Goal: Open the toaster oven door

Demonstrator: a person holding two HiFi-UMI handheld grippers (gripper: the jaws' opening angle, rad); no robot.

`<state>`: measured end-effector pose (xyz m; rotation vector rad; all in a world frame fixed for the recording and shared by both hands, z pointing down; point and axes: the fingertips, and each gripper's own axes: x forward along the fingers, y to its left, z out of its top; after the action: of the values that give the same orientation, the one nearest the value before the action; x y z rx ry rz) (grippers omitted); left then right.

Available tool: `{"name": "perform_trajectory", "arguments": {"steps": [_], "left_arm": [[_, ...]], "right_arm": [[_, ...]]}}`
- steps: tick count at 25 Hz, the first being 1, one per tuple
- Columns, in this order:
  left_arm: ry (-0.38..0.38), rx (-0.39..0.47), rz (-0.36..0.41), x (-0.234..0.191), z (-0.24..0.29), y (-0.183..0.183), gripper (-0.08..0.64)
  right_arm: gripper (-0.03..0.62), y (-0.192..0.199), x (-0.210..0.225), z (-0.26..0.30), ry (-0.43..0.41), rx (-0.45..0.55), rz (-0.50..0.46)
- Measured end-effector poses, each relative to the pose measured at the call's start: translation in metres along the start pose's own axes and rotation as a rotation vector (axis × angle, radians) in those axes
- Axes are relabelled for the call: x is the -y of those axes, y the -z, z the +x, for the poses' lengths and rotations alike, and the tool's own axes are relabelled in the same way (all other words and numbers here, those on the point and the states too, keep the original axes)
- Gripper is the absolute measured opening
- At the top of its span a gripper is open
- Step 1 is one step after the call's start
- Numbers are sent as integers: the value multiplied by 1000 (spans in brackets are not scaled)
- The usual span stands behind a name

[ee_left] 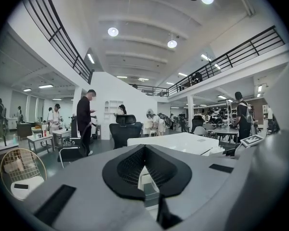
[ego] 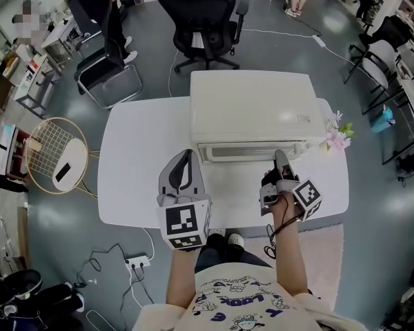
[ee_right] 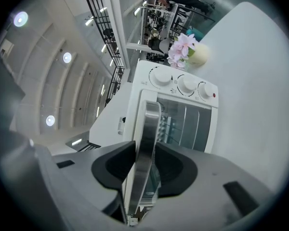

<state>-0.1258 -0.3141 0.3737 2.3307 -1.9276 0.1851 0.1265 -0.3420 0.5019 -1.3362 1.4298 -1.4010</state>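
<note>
Your right claw (ee_right: 145, 165) clamps the brushed-metal door handle (ee_right: 151, 124) of the white boxy toaster oven (ee_right: 183, 88); your left claw (ee_left: 144, 153) sits closed and empty over the white tabletop (ego: 134, 164).

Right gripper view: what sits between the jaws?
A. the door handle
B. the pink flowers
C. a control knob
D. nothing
A: the right gripper has its jaws closed on either side of the metal door handle of the toaster oven, while the knobs and flowers lie beyond it.
</note>
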Motion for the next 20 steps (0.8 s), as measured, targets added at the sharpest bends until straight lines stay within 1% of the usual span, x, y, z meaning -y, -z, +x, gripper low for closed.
{"name": "perform_trajectory", "arguments": {"steps": [6,15,20], "left_arm": [[5,-4,-2,3,-4,4,5],[22,-13,-2,14,-16,13,5],[38,-10,-4,21,-21,14,5]], "right_arm": [[123,3,6,-8,9,-5,-9],[124,8,18,-33,50,-12,-28],[123,11,26,-49,96,-13,-77]]}}
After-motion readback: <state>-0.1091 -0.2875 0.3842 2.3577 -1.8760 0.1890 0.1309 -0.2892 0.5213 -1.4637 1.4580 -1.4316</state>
